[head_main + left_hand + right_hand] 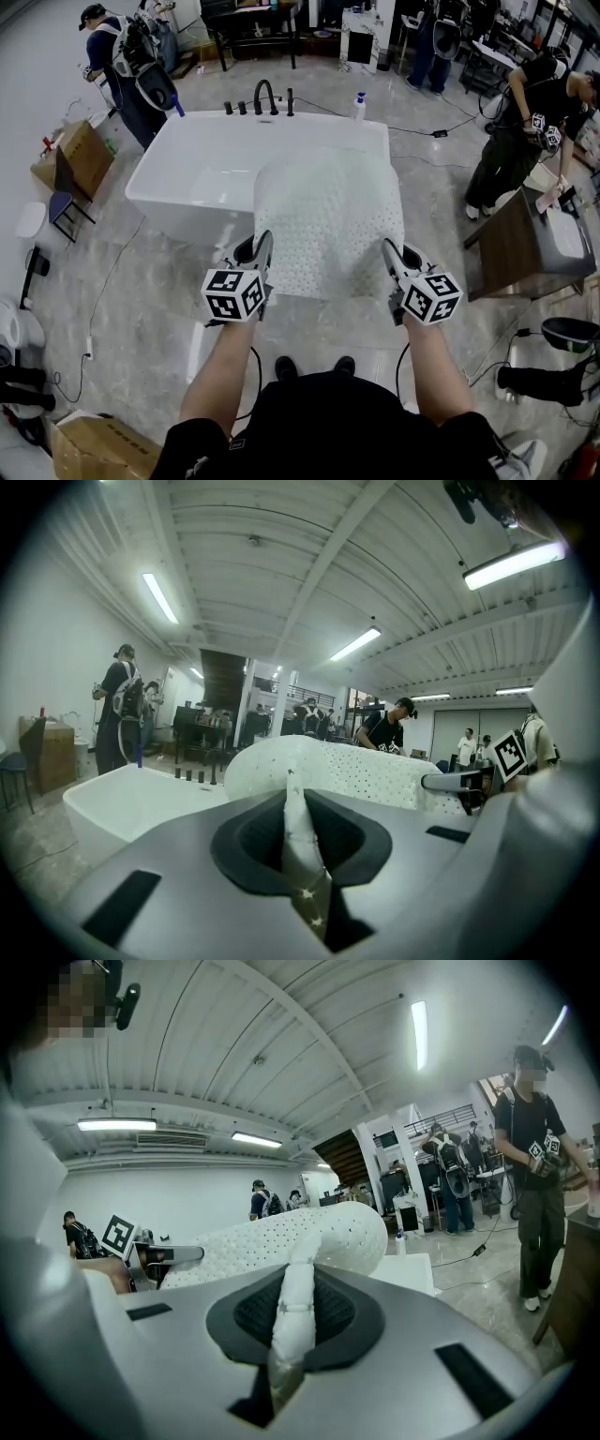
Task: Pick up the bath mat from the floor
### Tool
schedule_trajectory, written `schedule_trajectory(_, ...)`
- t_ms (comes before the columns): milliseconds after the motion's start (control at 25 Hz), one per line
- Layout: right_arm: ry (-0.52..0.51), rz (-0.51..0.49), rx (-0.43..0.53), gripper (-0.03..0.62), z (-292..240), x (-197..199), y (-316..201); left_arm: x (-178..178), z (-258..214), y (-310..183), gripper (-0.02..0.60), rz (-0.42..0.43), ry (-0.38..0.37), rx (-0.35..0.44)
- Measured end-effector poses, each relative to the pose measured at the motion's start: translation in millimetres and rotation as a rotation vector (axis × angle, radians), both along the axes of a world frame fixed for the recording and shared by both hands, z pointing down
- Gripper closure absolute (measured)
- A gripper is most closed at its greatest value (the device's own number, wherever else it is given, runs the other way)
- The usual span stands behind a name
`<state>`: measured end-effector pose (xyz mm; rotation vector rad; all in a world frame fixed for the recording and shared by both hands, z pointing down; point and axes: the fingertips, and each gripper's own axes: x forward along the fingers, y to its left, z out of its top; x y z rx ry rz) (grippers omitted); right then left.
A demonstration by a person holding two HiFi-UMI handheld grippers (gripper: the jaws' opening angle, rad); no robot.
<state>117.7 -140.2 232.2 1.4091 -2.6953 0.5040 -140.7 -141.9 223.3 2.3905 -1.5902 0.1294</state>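
We have the bath mat (328, 216) lifted, left gripper (265, 247) and right gripper (388, 251) each pinching its near edge; next, likely just hold firm

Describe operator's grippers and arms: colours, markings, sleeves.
The left gripper and right gripper match: pale grey shells, black pads, each carrying a cube of black-and-white square markers. Thin dark cables run beside the unsleeved forearms; clothing is black.

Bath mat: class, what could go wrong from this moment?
1. The left gripper and right gripper each pinch only a thin edge of the bath mat; it might slip free.
2. Its far end curls above the bathtub, so it could sag in or knock the bottle on the rim.
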Motion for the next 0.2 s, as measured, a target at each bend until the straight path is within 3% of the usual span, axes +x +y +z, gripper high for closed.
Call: schedule_trajectory(200, -0.004, -0.001, 0.040, 0.553, -20.7, -0.1, -7.9, 0.1, -18.5, -6.1, 0.537, 0.012, -0.007, 0.036)
